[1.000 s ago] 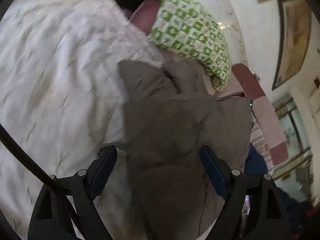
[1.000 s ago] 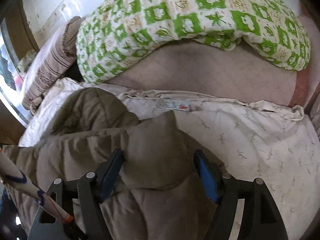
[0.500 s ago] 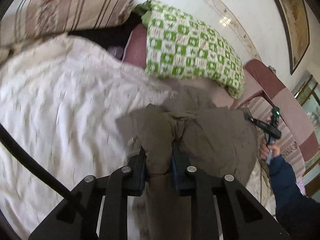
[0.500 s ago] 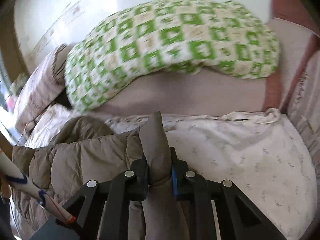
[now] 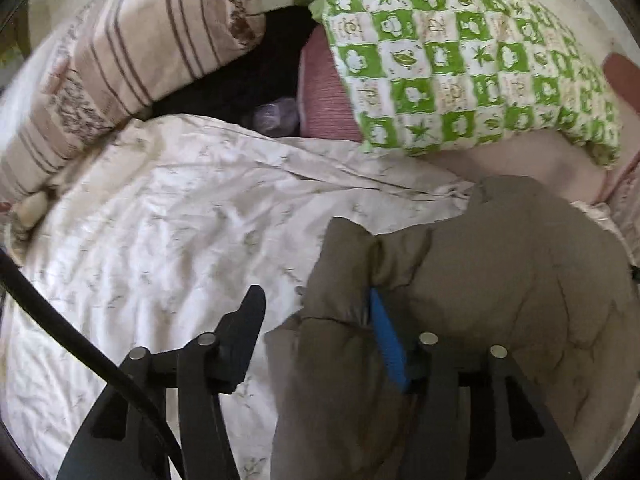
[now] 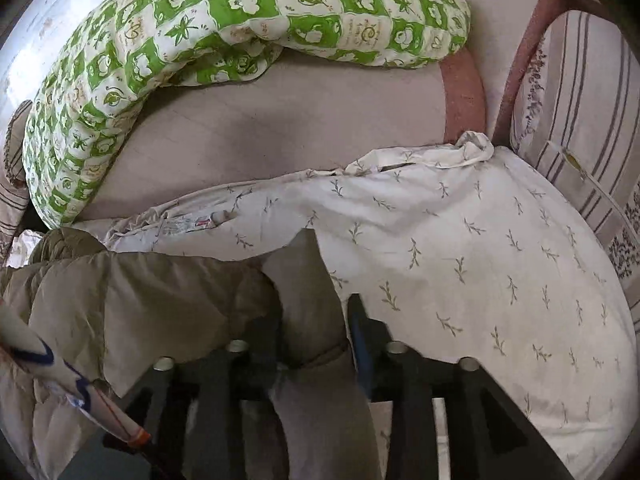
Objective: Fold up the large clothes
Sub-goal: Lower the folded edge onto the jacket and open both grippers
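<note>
A taupe quilted puffer jacket [image 5: 500, 280] lies bunched on a white bedsheet [image 5: 160, 240]. My left gripper [image 5: 316, 312] is open, and a fold of the jacket lies loose between its fingers against the blue right pad [image 5: 386, 340]. In the right wrist view the jacket [image 6: 140, 300] spreads to the lower left. My right gripper [image 6: 314, 320] stands part open, with a jacket fold loose between its fingers. The sheet [image 6: 460, 260] with a leaf print lies to the right.
A green and white checked quilt [image 5: 460, 48] [image 6: 224, 28] lies over a pink headboard [image 6: 280, 128]. Striped pillows sit at the left [image 5: 128, 48] and the far right [image 6: 580, 112]. A white rod with blue marks [image 6: 60, 384] crosses the lower left.
Both grippers were shut on jacket folds half a second ago and have since opened. The left gripper has swung left over the sheet.
</note>
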A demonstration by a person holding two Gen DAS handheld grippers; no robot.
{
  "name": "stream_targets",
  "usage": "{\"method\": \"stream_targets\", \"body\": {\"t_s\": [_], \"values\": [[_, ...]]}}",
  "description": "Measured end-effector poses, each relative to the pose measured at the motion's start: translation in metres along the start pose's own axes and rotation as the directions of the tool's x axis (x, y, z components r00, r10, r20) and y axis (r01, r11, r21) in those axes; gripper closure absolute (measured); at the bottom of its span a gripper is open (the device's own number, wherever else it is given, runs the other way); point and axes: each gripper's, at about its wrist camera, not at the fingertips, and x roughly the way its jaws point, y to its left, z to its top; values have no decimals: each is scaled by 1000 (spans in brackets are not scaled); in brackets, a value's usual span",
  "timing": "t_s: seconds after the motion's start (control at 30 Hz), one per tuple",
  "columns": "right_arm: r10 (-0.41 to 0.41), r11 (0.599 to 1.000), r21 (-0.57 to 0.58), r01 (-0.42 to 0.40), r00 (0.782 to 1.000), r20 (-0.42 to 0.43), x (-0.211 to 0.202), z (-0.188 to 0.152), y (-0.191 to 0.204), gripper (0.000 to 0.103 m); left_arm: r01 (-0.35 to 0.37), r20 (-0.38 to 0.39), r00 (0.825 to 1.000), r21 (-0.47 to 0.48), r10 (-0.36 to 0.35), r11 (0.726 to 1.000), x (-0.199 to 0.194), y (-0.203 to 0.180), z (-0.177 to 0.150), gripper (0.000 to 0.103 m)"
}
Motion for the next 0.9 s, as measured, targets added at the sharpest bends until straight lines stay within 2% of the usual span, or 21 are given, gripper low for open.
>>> {"method": "stream_targets", "body": {"t_s": [0.1, 0.2, 0.3, 0.43, 0.47, 0.57, 0.63, 0.73, 0.8, 0.9], "values": [[7, 1000, 30, -10, 997, 74, -34, -1, -6, 56, -36, 81, 996, -40, 39, 999, -34, 15, 0, 49], [-14, 1000, 22, 10, 988, 153, -77, -6, -3, 55, -92, 188, 977, -73, 104, 993, -82, 25, 0, 46], [53, 998, -28, -49, 981, 185, -114, -21, 16, 55, -134, 248, 959, -26, 137, 991, -118, 9, -9, 39], [133, 989, -94, -118, 975, 177, -145, -67, 63, 50, -69, 280, 959, 50, 52, 996, -146, -34, -46, 36], [144, 987, -99, -128, 974, 173, -149, -80, 76, 47, -59, 279, 959, 62, 39, 996, -146, -50, -62, 36], [149, 986, -99, -131, 969, 195, -151, -108, 105, 46, -62, 260, 965, 76, 40, 995, -129, -83, -86, 36], [133, 984, -142, -110, 978, 160, -137, -115, 125, 46, -64, 216, 975, 90, 44, 994, -108, -101, -91, 36], [76, 989, -141, -55, 986, 147, -115, -121, 133, 46, -116, 192, 976, 71, 100, 991, -80, -109, -90, 36], [79, 991, -118, -68, 992, 94, -91, -124, 129, 46, -118, 150, 983, 65, 107, 991, -63, -111, -88, 35], [73, 990, -126, -64, 995, 65, -67, -124, 126, 45, -113, 108, 988, 40, 108, 993, -34, -108, -85, 28]]}}
